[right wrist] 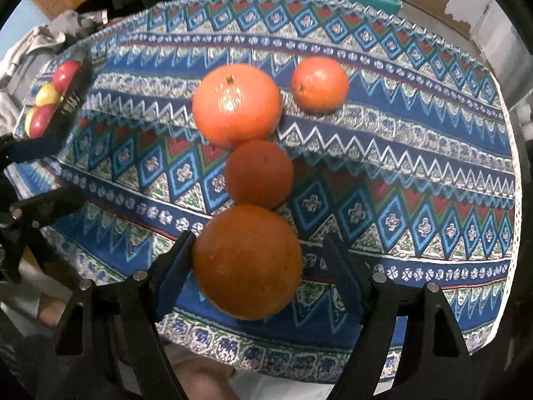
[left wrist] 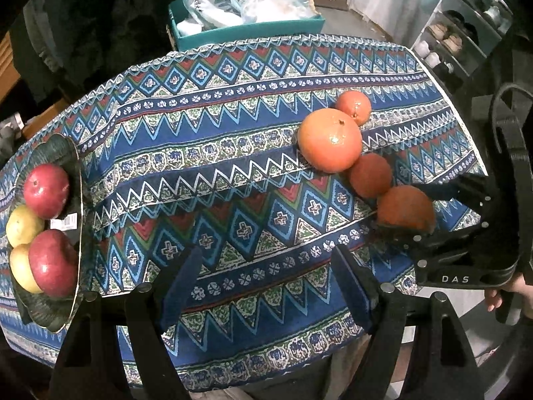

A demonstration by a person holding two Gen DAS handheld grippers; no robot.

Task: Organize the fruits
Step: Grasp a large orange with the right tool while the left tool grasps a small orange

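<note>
While spread wide over the patterned tablecloth, left gripper grasping nothing, fingers touching no fruit. Right gripper also spread wide, with the nearest orange sitting between its fingers. Left finger pressed against that orange's side; right finger a little apart from it, so not clamped on it. Same orange seen from the left wrist view, between the right gripper's dark fingers.

Four orange fruits in all, lined up on the cloth toward the right side of the table. Smaller dark orange touching the nearest one. Biggest bright orange just behind that, stem up. Small bright orange beside the biggest one.

Dark green bowl at the left end of the table, well apart from the oranges. Inside: two red apples and two yellow apples, four apples together.

Teal bin behind the table, full of white bags.
</note>
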